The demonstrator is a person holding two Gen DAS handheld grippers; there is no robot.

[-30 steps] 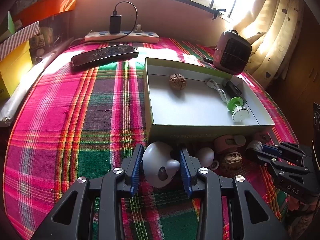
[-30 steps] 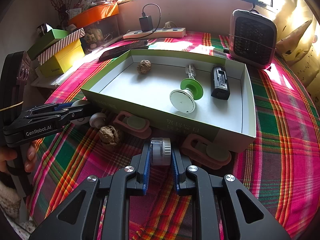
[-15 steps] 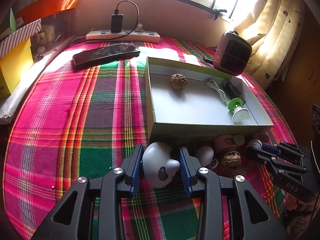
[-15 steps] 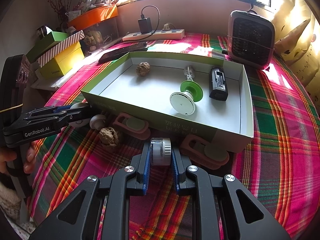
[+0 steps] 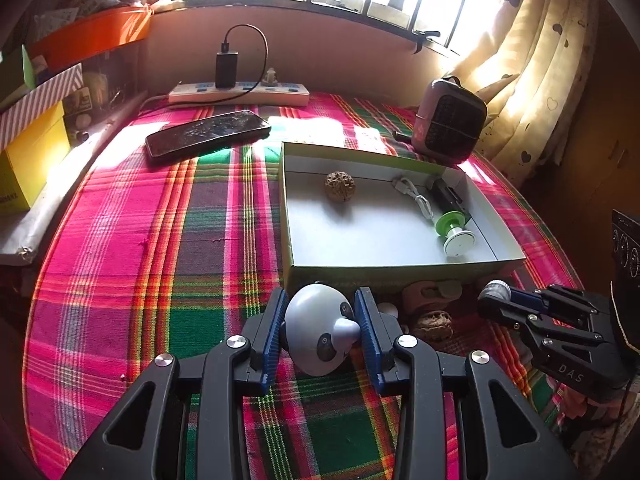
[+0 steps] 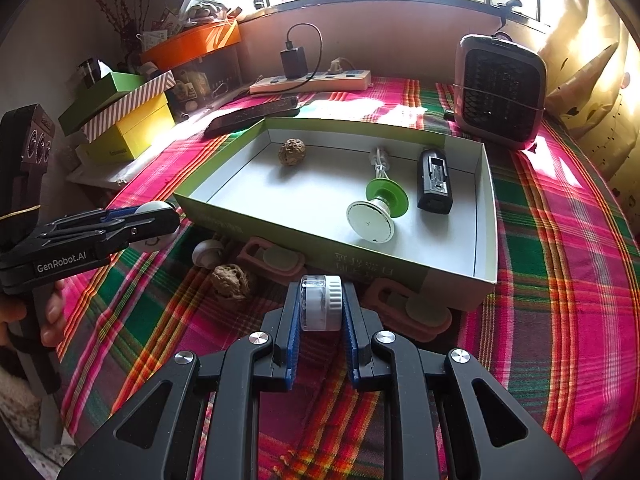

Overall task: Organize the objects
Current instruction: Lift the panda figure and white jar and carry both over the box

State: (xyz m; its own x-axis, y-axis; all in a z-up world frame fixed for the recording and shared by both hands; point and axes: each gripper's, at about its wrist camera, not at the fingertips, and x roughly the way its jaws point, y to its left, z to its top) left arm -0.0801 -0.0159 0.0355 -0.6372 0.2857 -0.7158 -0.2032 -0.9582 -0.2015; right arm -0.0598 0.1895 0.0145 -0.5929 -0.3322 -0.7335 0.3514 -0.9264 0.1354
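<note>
Blue ribbed pads of the left gripper (image 5: 320, 330) are clamping a pale grey dome-shaped toy (image 5: 320, 328), its rounded top facing up and away and its stubby nose pointing down toward the right finger, just short of the box's near wall. The right gripper (image 6: 320, 308) is pinching a small clear jar with a white ribbed cap (image 6: 321, 303); the jar is lying crosswise, its long axis running finger to finger, cap to the right. "GenRobot.AI" is showing on the left gripper's side in the right wrist view, "DAS" on the right gripper's in the left. Beyond, a walnut (image 6: 233, 279) and 2 pink holders (image 6: 272, 260) are sitting on the plaid cloth (image 5: 132, 248) against the green box (image 6: 224, 220), which is holding another walnut (image 6: 292, 152), a green-and-white spool (image 6: 378, 210) and a black device (image 6: 434, 182). Print on the box's near wall is too blurred to read
</note>
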